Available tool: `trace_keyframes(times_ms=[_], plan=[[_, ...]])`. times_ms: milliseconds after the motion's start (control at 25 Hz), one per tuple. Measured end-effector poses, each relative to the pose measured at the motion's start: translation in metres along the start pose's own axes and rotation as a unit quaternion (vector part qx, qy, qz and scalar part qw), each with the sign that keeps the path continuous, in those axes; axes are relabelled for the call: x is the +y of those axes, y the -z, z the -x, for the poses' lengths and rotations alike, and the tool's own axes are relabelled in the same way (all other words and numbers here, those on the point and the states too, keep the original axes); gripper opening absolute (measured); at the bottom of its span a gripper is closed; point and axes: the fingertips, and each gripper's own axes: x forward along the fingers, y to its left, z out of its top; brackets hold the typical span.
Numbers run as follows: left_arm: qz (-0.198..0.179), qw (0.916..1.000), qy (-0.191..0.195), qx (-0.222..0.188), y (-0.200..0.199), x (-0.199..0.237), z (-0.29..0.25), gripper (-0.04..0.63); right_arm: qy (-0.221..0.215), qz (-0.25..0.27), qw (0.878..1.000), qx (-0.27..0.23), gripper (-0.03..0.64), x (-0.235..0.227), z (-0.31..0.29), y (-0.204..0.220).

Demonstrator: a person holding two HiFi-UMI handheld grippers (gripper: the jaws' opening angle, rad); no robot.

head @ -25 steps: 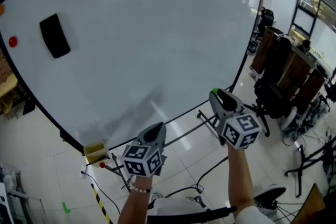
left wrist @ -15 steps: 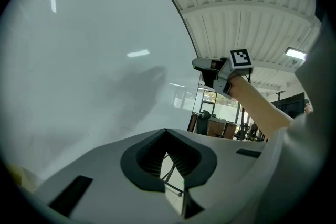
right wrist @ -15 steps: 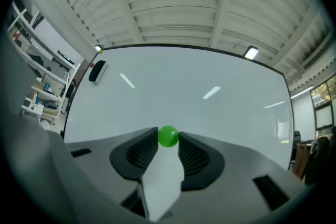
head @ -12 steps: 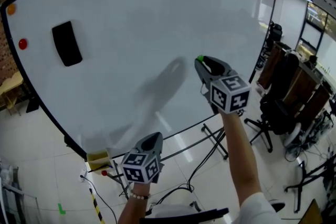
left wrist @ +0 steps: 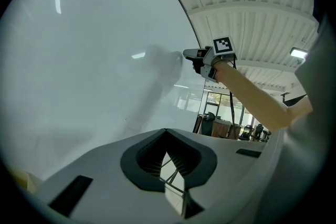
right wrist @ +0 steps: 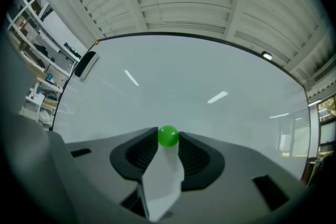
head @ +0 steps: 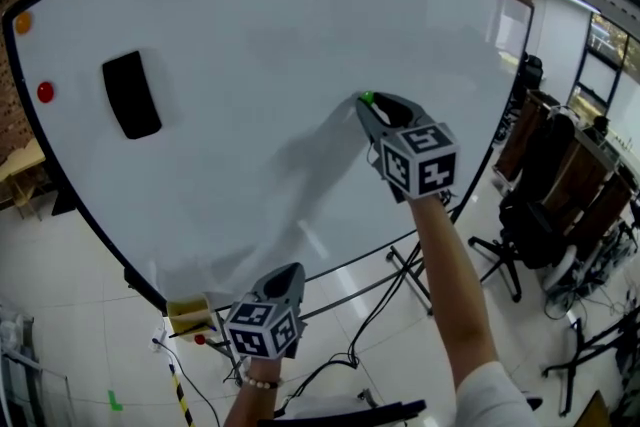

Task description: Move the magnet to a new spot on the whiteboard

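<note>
A round green magnet [right wrist: 168, 136] sits pinched between the tips of my right gripper [head: 370, 103], which is shut on it. In the head view the green magnet [head: 366, 98] is right at the whiteboard [head: 260, 65], near its middle right; whether it touches the surface I cannot tell. My left gripper [head: 285, 277] hangs low below the board's bottom edge, its jaws closed together with nothing between them. In the left gripper view the right gripper [left wrist: 190, 54] shows against the whiteboard [left wrist: 79, 60].
A black eraser [head: 131, 94] sticks to the board's upper left, with a red magnet [head: 45, 92] and an orange magnet [head: 22, 21] near the left edge. A yellow box [head: 186, 313] sits below the board. Chairs and stands [head: 545, 205] crowd the right side.
My right gripper has risen from below the board up to its surface with the green magnet. The left gripper has stayed low, drifting slightly down.
</note>
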Motion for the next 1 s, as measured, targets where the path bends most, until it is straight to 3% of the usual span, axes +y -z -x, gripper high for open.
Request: trace_keyframes(times_ms=[640,1000], plan=[[0.001,1.0,0.009,0.003,0.004,0.004,0.0,-0.002,0.028,0.018,0.999,0.009,0.164,-0.001,-0.005,0.006],[0.002,0.9993,0.035,0.017,0.01,0.001,-0.003,-0.002,0.033,-0.065,0.997,-0.029,0.132,-0.001,0.066,0.019]])
